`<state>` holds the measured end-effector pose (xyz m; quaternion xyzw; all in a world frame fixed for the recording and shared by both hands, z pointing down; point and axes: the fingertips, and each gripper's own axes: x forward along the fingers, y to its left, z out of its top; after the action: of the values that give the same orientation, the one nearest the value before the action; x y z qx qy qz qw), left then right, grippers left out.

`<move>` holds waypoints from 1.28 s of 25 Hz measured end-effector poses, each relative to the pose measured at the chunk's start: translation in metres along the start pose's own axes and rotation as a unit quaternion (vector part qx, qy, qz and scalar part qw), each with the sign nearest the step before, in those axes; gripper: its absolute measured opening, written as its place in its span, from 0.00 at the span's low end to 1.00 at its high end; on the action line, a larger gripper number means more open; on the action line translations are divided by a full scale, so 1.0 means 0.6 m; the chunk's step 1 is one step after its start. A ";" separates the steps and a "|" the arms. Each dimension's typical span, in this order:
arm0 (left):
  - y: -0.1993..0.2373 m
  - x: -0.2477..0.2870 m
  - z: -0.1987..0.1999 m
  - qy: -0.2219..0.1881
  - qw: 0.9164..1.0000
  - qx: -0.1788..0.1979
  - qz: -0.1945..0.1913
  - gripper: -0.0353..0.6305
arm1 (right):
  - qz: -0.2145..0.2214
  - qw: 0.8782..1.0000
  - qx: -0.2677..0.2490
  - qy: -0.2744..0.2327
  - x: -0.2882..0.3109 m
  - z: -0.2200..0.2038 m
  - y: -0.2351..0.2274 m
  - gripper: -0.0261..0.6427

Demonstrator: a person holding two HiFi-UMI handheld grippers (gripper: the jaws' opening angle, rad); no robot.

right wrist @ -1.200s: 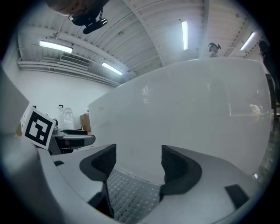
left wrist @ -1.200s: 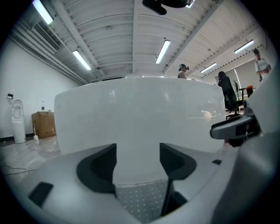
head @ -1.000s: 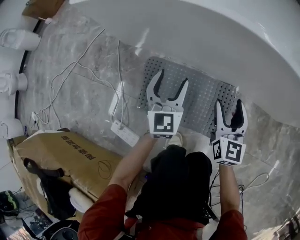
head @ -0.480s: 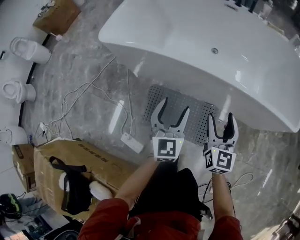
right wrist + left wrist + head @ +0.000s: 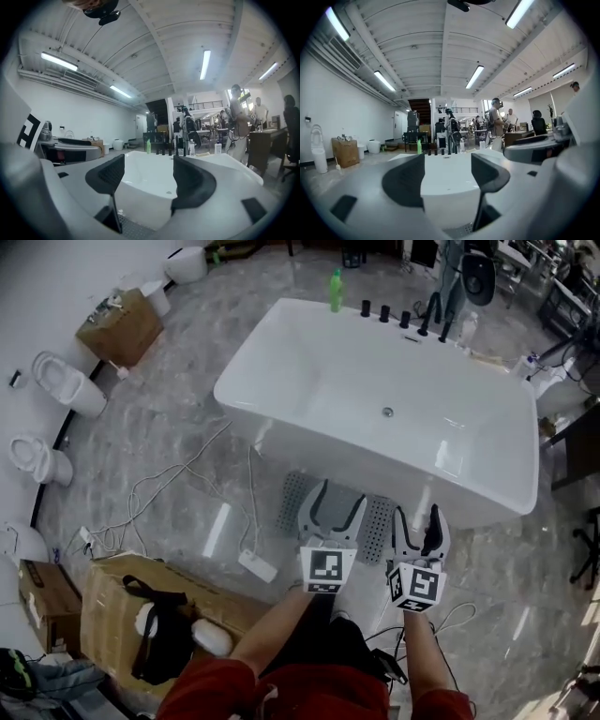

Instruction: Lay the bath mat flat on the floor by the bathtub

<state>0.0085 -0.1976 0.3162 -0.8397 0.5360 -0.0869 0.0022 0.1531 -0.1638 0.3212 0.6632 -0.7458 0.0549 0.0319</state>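
The grey perforated bath mat [image 5: 292, 503] lies flat on the marble floor against the near side of the white bathtub [image 5: 375, 413]. In the head view both grippers are held up above the mat and hide its middle. My left gripper [image 5: 336, 495] is open with nothing between its jaws. My right gripper [image 5: 418, 514] is open and empty too. In the left gripper view the gripper [image 5: 447, 183] points level at the bathtub [image 5: 445, 176], with a strip of mat [image 5: 461, 230] low down. The right gripper view shows its gripper [image 5: 145, 180], the tub [image 5: 150, 192] and the mat [image 5: 131, 229].
White cables and a power strip [image 5: 256, 566] lie on the floor left of the mat. A cardboard box [image 5: 122, 610] with a black bag stands near left. Toilets [image 5: 56, 381] line the left wall. A green bottle [image 5: 336, 289] and taps sit on the tub's far rim. People stand far off.
The head view has pulled back and up, so the whole bathtub now shows. Both grippers have lifted higher above the mat and stay open. The mat has not moved.
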 end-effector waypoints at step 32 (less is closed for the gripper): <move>-0.051 -0.271 0.252 -0.043 0.998 0.006 -0.053 0.51 | -0.016 0.998 -0.009 -0.062 -0.271 0.286 0.097 0.51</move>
<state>-0.0083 -0.0516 0.1472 -0.8698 0.4897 -0.0539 0.0261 0.1190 -0.0184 0.1289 0.6770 -0.7359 0.0067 -0.0079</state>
